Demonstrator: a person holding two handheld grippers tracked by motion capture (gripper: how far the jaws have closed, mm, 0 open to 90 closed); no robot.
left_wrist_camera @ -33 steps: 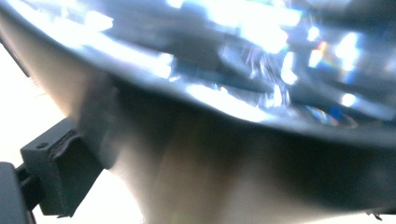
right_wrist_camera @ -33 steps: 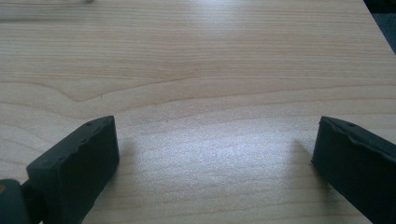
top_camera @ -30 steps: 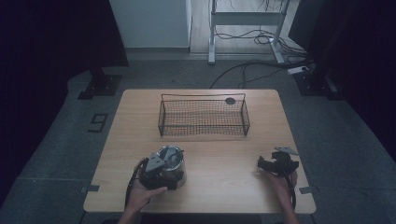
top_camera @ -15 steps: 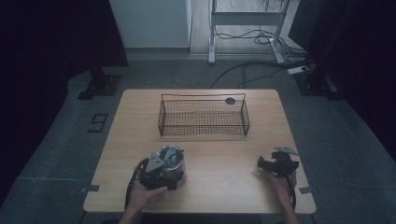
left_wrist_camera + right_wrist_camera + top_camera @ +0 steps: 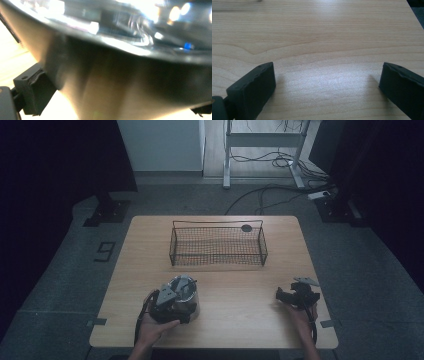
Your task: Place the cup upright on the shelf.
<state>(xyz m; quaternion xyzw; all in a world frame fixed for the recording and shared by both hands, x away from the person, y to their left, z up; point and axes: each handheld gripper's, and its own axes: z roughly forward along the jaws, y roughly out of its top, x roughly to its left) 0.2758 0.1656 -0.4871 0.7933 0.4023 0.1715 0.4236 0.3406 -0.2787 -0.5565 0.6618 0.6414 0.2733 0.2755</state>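
On the wooden table (image 5: 240, 295), left gripper (image 5: 172, 302) jaws pinch a steel cup (image 5: 184, 292); right gripper (image 5: 324, 85) jaws spread.

High cam overhead; gripper cams close on table (image 5: 235, 285).

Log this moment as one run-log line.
left gripper: jaws closing around metal cup | right gripper: open, nothing between jaws, over table | wire basket: untouched

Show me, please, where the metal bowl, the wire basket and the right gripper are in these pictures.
metal bowl (image 5: 186, 296): high view, on its shiny side wall.
wire basket (image 5: 218, 262): high view, on its near mesh wall.
right gripper (image 5: 327, 82): right gripper view, midway between its open fingertips.
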